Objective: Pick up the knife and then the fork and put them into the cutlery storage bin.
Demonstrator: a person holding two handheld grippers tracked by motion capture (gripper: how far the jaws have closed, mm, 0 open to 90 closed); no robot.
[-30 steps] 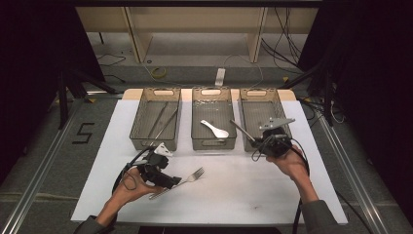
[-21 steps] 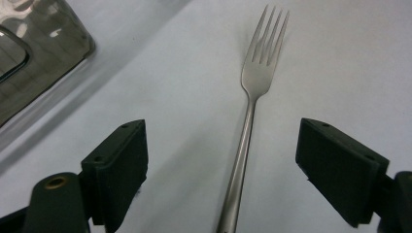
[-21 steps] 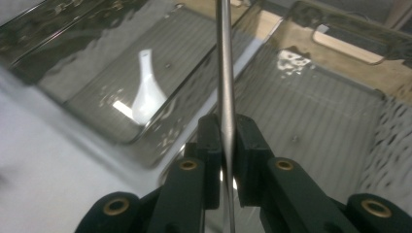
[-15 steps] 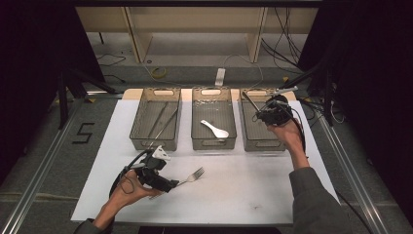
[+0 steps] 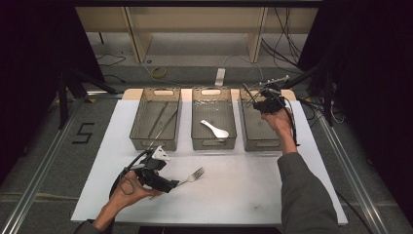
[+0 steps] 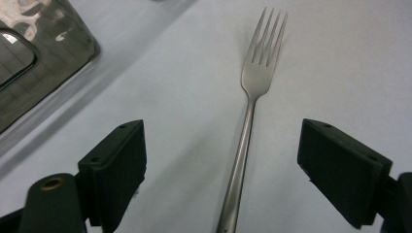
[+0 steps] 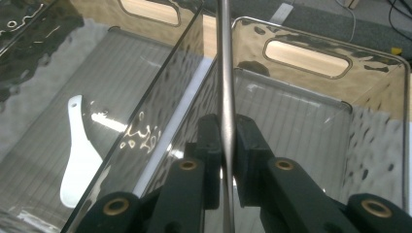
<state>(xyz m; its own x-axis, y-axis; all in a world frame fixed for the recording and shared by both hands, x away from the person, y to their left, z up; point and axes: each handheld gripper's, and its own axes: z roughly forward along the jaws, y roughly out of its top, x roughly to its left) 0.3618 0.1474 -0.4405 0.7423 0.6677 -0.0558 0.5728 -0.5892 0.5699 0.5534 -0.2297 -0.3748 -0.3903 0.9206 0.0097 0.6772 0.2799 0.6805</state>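
A black "5" [image 5: 84,132] is marked on the grey floor left of the white table [image 5: 253,195]. Three clear plastic bins sit across its far side; the middle bin [image 5: 213,142] holds a white spoon [image 5: 215,128]. Over the right-hand bin [image 5: 258,142], the right gripper [image 7: 227,145] clamps a thin metal rod [image 7: 225,73] pointing away along its jaws. The left gripper [image 6: 221,160] gapes around a steel fork [image 6: 252,111] lying flat, tines pointing away.
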